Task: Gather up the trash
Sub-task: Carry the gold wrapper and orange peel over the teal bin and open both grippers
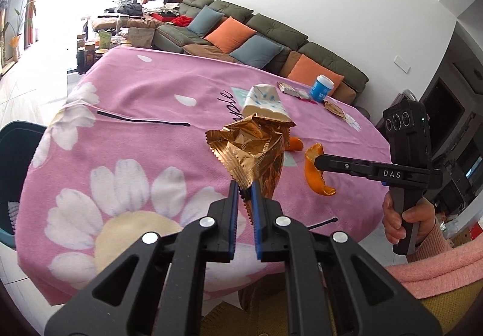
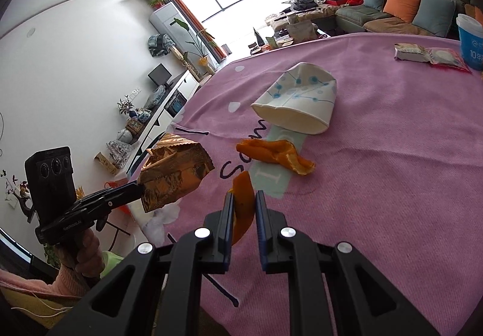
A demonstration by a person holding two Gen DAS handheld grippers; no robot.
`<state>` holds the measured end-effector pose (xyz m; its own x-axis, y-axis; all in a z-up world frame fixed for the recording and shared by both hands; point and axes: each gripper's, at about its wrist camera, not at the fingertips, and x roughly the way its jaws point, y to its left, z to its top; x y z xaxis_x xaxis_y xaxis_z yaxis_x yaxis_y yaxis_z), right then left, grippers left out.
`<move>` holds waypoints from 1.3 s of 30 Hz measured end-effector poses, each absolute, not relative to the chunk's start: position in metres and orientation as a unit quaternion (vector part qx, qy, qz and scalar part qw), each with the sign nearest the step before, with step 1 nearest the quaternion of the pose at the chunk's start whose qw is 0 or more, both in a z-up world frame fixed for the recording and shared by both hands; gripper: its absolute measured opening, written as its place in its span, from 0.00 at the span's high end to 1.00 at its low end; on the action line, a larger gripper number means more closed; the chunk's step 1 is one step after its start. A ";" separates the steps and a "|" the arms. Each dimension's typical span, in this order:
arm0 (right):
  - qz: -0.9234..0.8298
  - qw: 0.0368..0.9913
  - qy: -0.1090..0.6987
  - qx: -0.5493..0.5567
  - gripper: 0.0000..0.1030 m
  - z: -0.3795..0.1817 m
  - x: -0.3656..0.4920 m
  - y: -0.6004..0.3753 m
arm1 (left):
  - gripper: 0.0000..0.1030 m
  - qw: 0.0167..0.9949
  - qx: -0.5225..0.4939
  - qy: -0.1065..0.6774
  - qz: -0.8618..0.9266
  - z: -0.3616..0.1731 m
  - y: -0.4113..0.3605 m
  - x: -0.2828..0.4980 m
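Note:
My left gripper (image 1: 245,188) is shut on a crumpled gold foil wrapper (image 1: 253,152), held up above the pink flowered tablecloth (image 1: 126,131). The right wrist view shows that wrapper (image 2: 172,176) at the tip of the left gripper (image 2: 139,187). My right gripper (image 2: 244,197) is shut on a curled strip of orange peel (image 2: 241,206), lifted off the cloth; in the left wrist view this peel (image 1: 315,176) hangs from the right gripper (image 1: 318,159). Another orange peel (image 2: 274,155) lies on the cloth beside a tipped white paper cup (image 2: 299,103).
A blue paper cup (image 1: 322,88) and flat snack packets (image 1: 292,90) (image 2: 428,55) lie at the table's far side. A dark bin (image 1: 15,173) stands off the table's left edge. A sofa with cushions (image 1: 241,31) runs behind. A hand in a pink sleeve (image 1: 401,224) grips the right tool.

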<state>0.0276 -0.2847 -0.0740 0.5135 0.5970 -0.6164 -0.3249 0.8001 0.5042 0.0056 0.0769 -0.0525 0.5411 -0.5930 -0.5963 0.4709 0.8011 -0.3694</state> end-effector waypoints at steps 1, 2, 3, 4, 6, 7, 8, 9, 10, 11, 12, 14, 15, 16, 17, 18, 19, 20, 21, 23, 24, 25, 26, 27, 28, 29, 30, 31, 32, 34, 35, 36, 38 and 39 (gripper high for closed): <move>0.275 0.854 0.411 0.162 0.88 -0.073 0.030 -0.280 | 0.91 0.876 -0.086 0.368 -0.299 -0.051 0.082 0.005; 0.279 0.854 0.410 0.159 0.88 -0.072 0.033 -0.275 | 0.91 0.879 -0.088 0.367 -0.292 -0.050 0.087 0.005; 0.284 0.853 0.410 0.155 0.88 -0.070 0.036 -0.269 | 0.91 0.881 -0.091 0.365 -0.286 -0.049 0.092 0.004; 0.290 0.851 0.409 0.153 0.88 -0.069 0.038 -0.264 | 0.91 0.883 -0.094 0.364 -0.280 -0.047 0.096 0.004; 0.300 0.849 0.408 0.149 0.88 -0.066 0.044 -0.255 | 0.91 0.887 -0.101 0.361 -0.268 -0.045 0.104 0.004; 0.306 0.848 0.408 0.147 0.88 -0.065 0.047 -0.250 | 0.91 0.889 -0.104 0.360 -0.263 -0.044 0.109 0.003; 0.311 0.847 0.407 0.145 0.88 -0.064 0.050 -0.245 | 0.91 0.891 -0.106 0.358 -0.257 -0.043 0.113 0.002; 0.317 0.846 0.406 0.141 0.88 -0.062 0.052 -0.239 | 0.91 0.893 -0.110 0.358 -0.251 -0.043 0.117 0.002; 0.323 0.844 0.405 0.138 0.88 -0.060 0.055 -0.233 | 0.91 0.894 -0.114 0.357 -0.245 -0.042 0.120 0.002; 0.328 0.843 0.404 0.136 0.88 -0.059 0.058 -0.228 | 0.91 0.896 -0.117 0.356 -0.240 -0.042 0.124 0.001; 0.335 0.841 0.403 0.133 0.88 -0.058 0.061 -0.222 | 0.91 0.897 -0.119 0.355 -0.234 -0.041 0.127 0.000; 0.345 0.839 0.402 0.128 0.88 -0.054 0.067 -0.213 | 0.91 0.900 -0.123 0.352 -0.225 -0.039 0.133 -0.003; 0.350 0.837 0.401 0.126 0.88 -0.053 0.069 -0.208 | 0.91 0.902 -0.126 0.350 -0.220 -0.038 0.137 -0.004; 0.354 0.836 0.401 0.125 0.88 -0.052 0.073 -0.204 | 0.91 0.903 -0.129 0.348 -0.215 -0.037 0.141 -0.006; 0.358 0.834 0.401 0.124 0.88 -0.051 0.075 -0.200 | 0.91 0.904 -0.131 0.347 -0.211 -0.036 0.145 -0.007; 0.362 0.832 0.402 0.124 0.88 -0.051 0.078 -0.197 | 0.91 0.906 -0.133 0.346 -0.205 -0.035 0.148 -0.008; 0.365 0.830 0.403 0.124 0.88 -0.050 0.080 -0.193 | 0.91 0.907 -0.134 0.345 -0.200 -0.035 0.153 -0.009; 0.368 0.829 0.402 0.122 0.88 -0.050 0.082 -0.189 | 0.91 0.908 -0.136 0.343 -0.196 -0.033 0.156 -0.010; 0.371 0.829 0.402 0.120 0.88 -0.049 0.084 -0.185 | 0.91 0.910 -0.137 0.342 -0.192 -0.033 0.158 -0.011; 0.376 0.827 0.402 0.117 0.88 -0.047 0.087 -0.177 | 0.91 0.912 -0.141 0.339 -0.183 -0.031 0.165 -0.014; 0.379 0.826 0.402 0.114 0.88 -0.046 0.089 -0.173 | 0.91 0.913 -0.142 0.338 -0.178 -0.030 0.167 -0.014; 0.382 0.824 0.402 0.113 0.88 -0.045 0.091 -0.169 | 0.91 0.915 -0.144 0.336 -0.173 -0.029 0.170 -0.015; 0.385 0.823 0.403 0.111 0.88 -0.044 0.093 -0.165 | 0.91 0.916 -0.145 0.334 -0.169 -0.028 0.173 -0.016; 0.387 0.822 0.403 0.109 0.88 -0.044 0.094 -0.160 | 0.91 0.917 -0.147 0.332 -0.163 -0.026 0.174 -0.016; 0.390 0.821 0.403 0.107 0.88 -0.043 0.094 -0.155 | 0.91 0.919 -0.148 0.331 -0.158 -0.025 0.176 -0.017; 0.393 0.820 0.403 0.104 0.88 -0.043 0.096 -0.152 | 0.91 0.920 -0.150 0.329 -0.153 -0.024 0.180 -0.018; 0.395 0.819 0.403 0.102 0.88 -0.043 0.098 -0.147 | 0.91 0.921 -0.152 0.327 -0.148 -0.023 0.183 -0.018; 0.398 0.818 0.403 0.099 0.88 -0.041 0.099 -0.142 | 0.91 0.922 -0.153 0.326 -0.142 -0.023 0.186 -0.018; 0.401 0.817 0.403 0.097 0.88 -0.041 0.101 -0.138 | 0.91 0.923 -0.155 0.324 -0.137 -0.022 0.190 -0.018; 0.406 0.814 0.404 0.094 0.88 -0.040 0.103 -0.131 | 0.91 0.925 -0.158 0.321 -0.127 -0.021 0.197 -0.018; 0.408 0.813 0.404 0.093 0.88 -0.040 0.104 -0.126 | 0.91 0.926 -0.158 0.320 -0.122 -0.020 0.200 -0.019; 0.410 0.813 0.405 0.091 0.88 -0.039 0.105 -0.123 | 0.91 0.927 -0.159 0.319 -0.117 -0.020 0.202 -0.020; 0.414 0.810 0.406 0.090 0.88 -0.039 0.109 -0.115 | 0.91 0.929 -0.161 0.317 -0.107 -0.019 0.207 -0.021; 0.415 0.809 0.407 0.089 0.88 -0.038 0.111 -0.112 | 0.91 0.929 -0.162 0.316 -0.103 -0.018 0.210 -0.022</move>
